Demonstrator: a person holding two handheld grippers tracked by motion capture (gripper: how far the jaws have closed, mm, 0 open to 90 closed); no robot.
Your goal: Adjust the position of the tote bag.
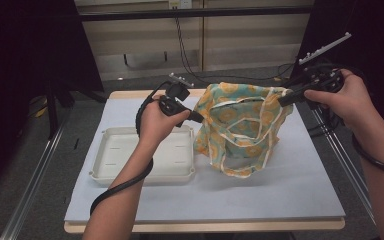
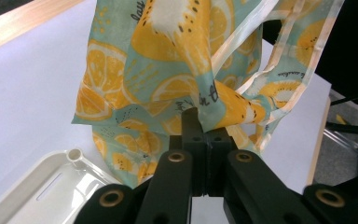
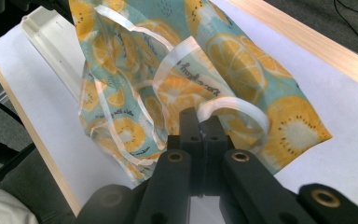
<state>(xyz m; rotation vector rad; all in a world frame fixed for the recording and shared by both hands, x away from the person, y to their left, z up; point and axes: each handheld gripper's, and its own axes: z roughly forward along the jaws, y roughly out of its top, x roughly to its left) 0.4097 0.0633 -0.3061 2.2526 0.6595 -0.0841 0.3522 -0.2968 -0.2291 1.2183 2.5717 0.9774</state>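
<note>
A teal cloth bag (image 1: 237,125) printed with orange citrus slices and trimmed in cream hangs stretched between both grippers above the white mat, its lower end resting on the mat. My left gripper (image 1: 199,118) is shut on the bag's left edge, and the left gripper view has the bag fabric (image 2: 168,84) pinched between the jaws of my left gripper (image 2: 205,126). My right gripper (image 1: 283,98) is shut on the upper right corner, where the right gripper view shows my right gripper (image 3: 201,125) clamping a cream strap (image 3: 235,106) of the bag (image 3: 242,60).
A white plastic tray (image 1: 130,155) lies on the mat at the left, under my left forearm. The white mat (image 1: 300,185) covers a wooden table. Metal rails (image 1: 30,180) run along both sides, and cables lie on the floor behind.
</note>
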